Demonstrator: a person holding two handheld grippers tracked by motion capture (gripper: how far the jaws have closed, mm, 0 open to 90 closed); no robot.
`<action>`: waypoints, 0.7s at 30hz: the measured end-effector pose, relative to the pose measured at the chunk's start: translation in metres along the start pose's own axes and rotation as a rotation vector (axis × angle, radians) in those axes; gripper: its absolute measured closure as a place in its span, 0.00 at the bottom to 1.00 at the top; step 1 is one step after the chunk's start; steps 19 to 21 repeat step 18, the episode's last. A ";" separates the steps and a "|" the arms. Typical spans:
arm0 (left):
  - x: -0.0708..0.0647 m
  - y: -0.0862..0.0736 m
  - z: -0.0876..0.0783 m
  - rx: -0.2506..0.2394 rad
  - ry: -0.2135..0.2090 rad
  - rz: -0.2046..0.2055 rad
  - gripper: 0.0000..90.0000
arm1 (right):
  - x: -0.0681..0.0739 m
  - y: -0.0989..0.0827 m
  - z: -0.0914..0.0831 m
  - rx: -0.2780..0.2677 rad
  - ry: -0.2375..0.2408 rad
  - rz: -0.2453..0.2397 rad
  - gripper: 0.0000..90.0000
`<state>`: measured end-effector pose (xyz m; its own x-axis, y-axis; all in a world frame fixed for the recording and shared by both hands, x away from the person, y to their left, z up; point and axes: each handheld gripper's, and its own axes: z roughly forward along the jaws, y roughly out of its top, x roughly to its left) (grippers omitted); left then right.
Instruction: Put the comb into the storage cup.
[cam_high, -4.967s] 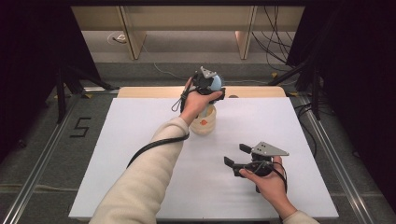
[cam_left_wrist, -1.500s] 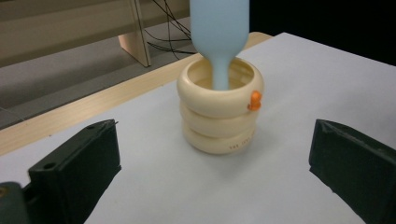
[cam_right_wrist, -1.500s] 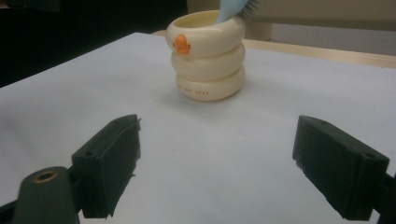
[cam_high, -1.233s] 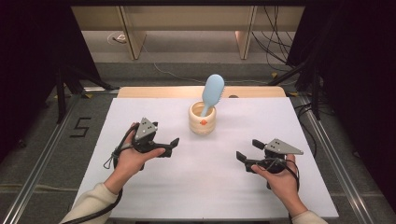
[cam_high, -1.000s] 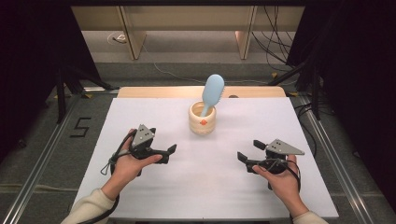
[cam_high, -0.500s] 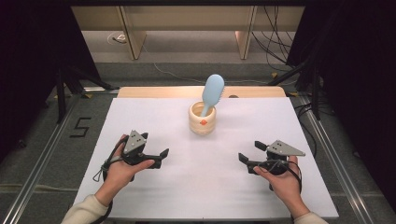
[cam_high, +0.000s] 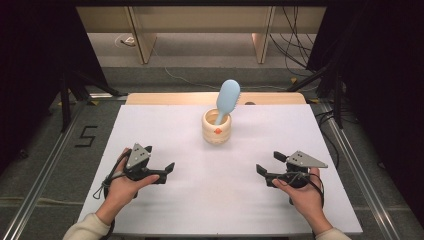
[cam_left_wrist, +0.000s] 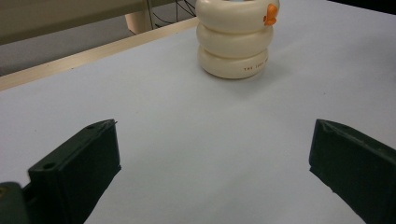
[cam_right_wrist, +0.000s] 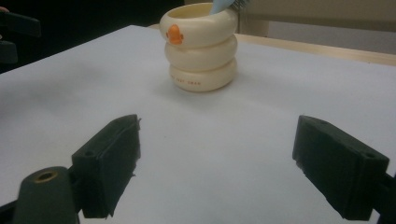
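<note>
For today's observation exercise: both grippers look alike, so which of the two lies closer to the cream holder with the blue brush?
The left gripper looks slightly closer to the cream holder; the right gripper sits a bit farther off. Both are open and hold nothing.

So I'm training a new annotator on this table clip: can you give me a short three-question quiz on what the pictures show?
1. True or false: the blue hairbrush lies flat on the white table.
2. Multiple choice: the left hand-held gripper is A) shut on the brush, B) open and holding nothing, C) inside the holder.
3. Short answer: what small coloured mark sits on the cream ringed holder?

Key:
1. False; it stands handle-down in the holder.
2. B; the right hand-held gripper is open too.
3. An orange one near the rim.
</note>
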<state>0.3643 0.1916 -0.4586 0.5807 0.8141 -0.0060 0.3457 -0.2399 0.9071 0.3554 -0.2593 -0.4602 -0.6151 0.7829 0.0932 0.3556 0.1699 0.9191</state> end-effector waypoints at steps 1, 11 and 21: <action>0.000 0.000 0.000 0.000 -0.001 0.000 0.01 | 0.000 0.000 0.000 0.001 0.000 -0.002 0.18; -0.003 -0.002 0.003 0.007 -0.010 0.008 0.01 | 0.001 -0.001 0.001 0.007 0.003 -0.006 0.18; -0.005 -0.002 0.004 0.014 -0.013 0.012 0.01 | 0.001 -0.001 0.001 0.002 -0.001 -0.001 0.18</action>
